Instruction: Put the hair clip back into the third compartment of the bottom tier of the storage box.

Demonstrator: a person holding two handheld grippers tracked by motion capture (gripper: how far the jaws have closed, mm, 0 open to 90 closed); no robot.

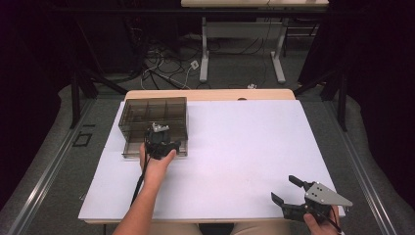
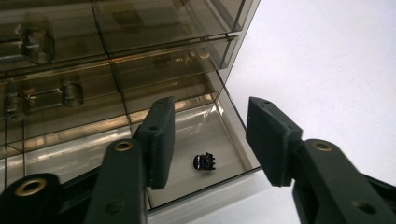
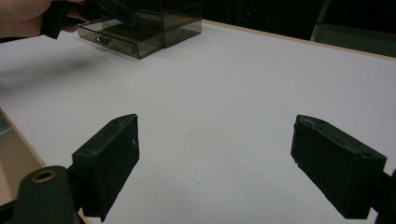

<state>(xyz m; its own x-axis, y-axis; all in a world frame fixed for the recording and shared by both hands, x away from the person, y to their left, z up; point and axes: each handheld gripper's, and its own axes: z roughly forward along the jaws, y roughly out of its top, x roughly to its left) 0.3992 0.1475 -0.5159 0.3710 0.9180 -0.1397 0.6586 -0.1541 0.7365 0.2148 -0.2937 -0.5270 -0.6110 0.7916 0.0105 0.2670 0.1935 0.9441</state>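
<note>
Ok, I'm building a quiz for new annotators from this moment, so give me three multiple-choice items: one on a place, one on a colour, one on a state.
1. Where does the small black clip lie?
A. in the pulled-out drawer
B. on the bare table
C. between the right gripper's jaws

2. What colour is the drawer box?
A. bright red
B. smoky see-through brown
C. solid white

3. How does the right gripper stand?
A. shut on the clip
B. shut on nothing
C. open, holding nothing

Answers: 1 A, the left gripper view shows it on the drawer floor. 2 B, the dividers show through its walls. 3 C, its jaws stand wide apart over the white table.
</note>
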